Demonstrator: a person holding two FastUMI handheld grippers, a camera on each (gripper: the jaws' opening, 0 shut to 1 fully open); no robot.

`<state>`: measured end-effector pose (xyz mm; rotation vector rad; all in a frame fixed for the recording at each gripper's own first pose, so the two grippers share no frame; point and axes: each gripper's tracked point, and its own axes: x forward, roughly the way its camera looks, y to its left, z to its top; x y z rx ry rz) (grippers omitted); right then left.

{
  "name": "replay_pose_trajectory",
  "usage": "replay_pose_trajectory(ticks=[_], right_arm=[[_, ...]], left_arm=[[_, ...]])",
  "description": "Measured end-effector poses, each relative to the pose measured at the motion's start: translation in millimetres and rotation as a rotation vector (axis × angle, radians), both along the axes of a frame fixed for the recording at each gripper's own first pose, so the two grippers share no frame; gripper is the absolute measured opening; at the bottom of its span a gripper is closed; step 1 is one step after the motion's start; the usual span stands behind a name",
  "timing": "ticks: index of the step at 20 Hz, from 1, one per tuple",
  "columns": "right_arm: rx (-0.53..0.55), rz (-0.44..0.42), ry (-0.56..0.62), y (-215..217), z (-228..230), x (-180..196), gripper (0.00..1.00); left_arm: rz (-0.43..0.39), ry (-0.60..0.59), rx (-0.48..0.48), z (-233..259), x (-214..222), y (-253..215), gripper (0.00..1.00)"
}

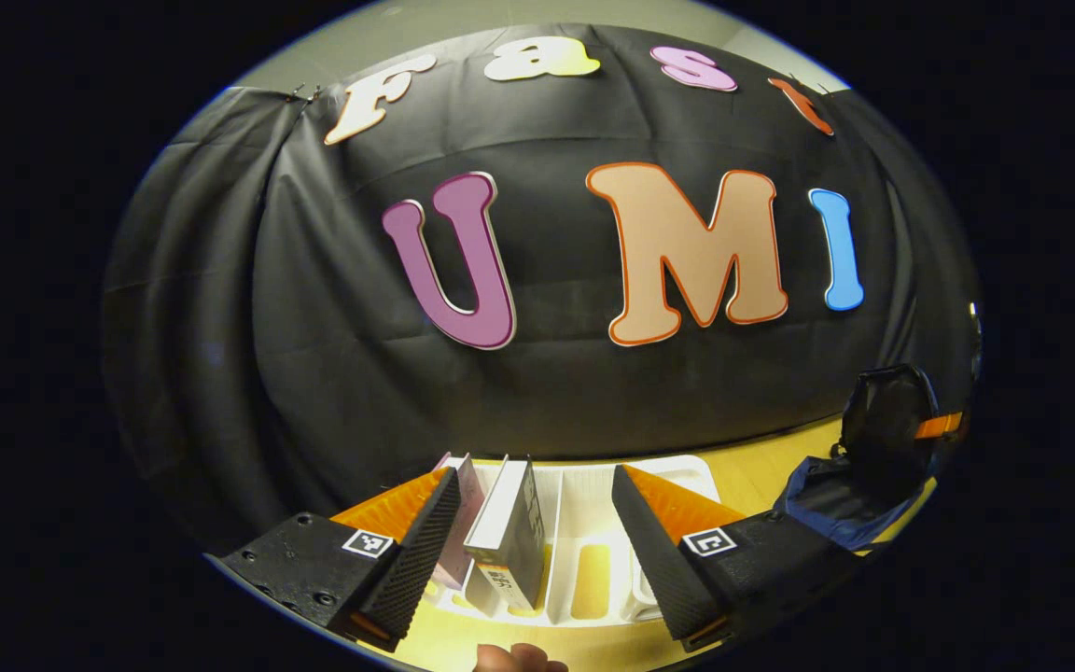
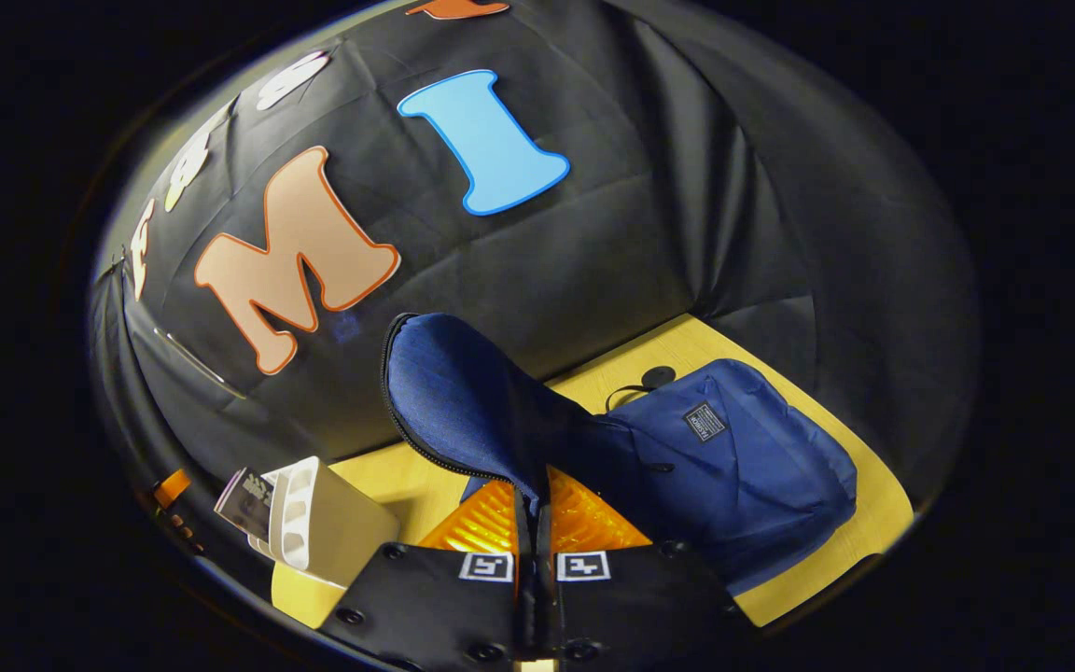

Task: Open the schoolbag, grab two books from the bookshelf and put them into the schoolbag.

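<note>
In the left gripper view, the left tongs stand wide open at the bottom centre of the frame, gripping nothing. Between their fingers, on the yellow table, sits a white bookshelf with slotted compartments. Two books stand upright in its left part: a white book with a dark spine, and just beside it on the left a pinkish book, partly hidden behind the left finger. At the right edge of the frame lies the schoolbag, blue, with its dark flap raised; an orange-tipped piece of the other gripper shows beside the flap.

In the right gripper view, the right tongs at the bottom centre are closed on the edge of the flap, holding it lifted above the schoolbag, which lies on the table in the right half of the frame. The bookshelf appears at the lower left, with a book at its far end.
</note>
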<state>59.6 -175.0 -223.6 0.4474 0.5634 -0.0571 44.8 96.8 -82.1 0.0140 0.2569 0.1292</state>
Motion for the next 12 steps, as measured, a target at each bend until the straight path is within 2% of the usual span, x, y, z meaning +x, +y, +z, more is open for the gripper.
replay_pose_trajectory(ticks=[4,6,12], right_arm=[[-0.023,0.021,0.007,1,-1,1,0.04],[-0.032,0.026,0.008,1,0,1,0.04],[-0.035,0.015,0.003,0,4,1,0.04]], left_arm=[[-0.006,0.103,0.012,-23,27,14,0.96],[-0.027,0.165,-0.013,-37,42,19,0.96],[-0.035,0.433,-0.060,-85,69,42,0.97]])
